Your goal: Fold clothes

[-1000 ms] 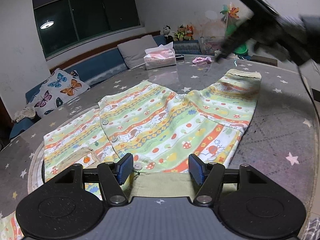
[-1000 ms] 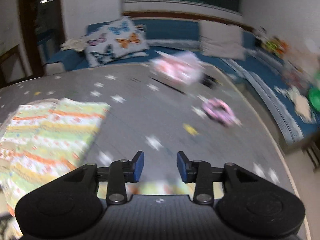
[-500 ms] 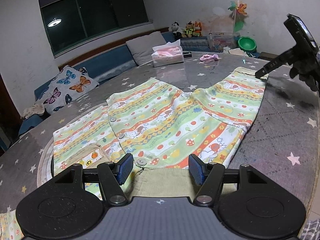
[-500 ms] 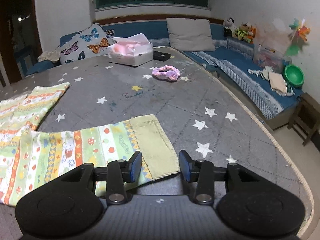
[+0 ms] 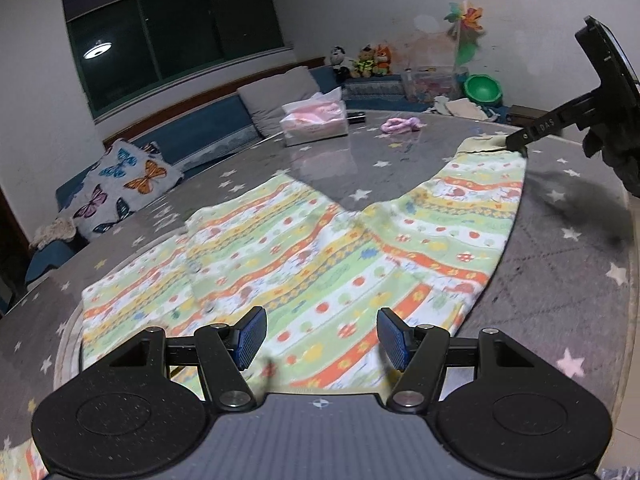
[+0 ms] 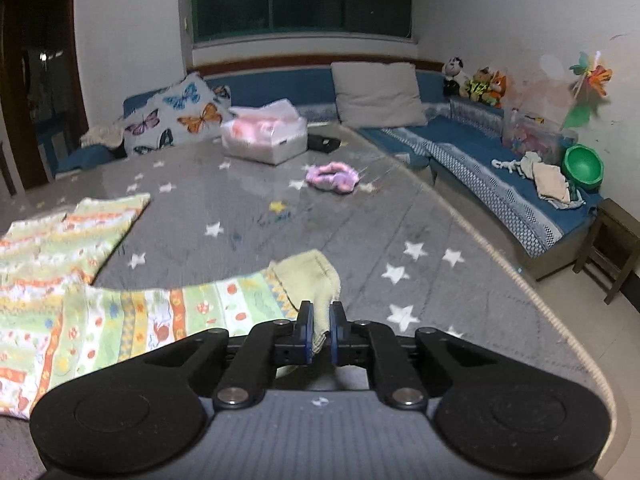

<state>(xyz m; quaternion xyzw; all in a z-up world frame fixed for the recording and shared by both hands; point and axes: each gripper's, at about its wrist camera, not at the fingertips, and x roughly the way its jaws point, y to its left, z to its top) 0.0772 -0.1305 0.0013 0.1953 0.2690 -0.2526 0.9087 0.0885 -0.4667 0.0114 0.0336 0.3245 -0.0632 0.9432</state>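
Observation:
Striped pyjama trousers [image 5: 320, 256] in green, orange and white lie flat on the grey star-print table [image 5: 560, 280]. My left gripper [image 5: 320, 336] hovers open over their near end, with cloth showing between and beyond the fingers but none pinched. My right gripper [image 6: 321, 334] is shut on the pale green cuff [image 6: 316, 276] of the right trouser leg, which bunches up between the blue pads. In the left wrist view that right gripper [image 5: 516, 142] bites the cuff at the leg's far end. The other leg [image 6: 80, 220] lies flat to the left.
A tissue box [image 6: 264, 136] and a pink scrunchie [image 6: 332, 176] sit on the far part of the table. The table's curved edge [image 6: 520, 284] runs close on the right, with a blue bench [image 6: 500, 184] and a wooden stool [image 6: 612, 240] beyond. A butterfly pillow [image 5: 120, 192] lies at the far left.
My right gripper came down onto the trouser cuff and closed on it. My left gripper slid forward over the trousers, so the waistband dropped out of sight beneath it.

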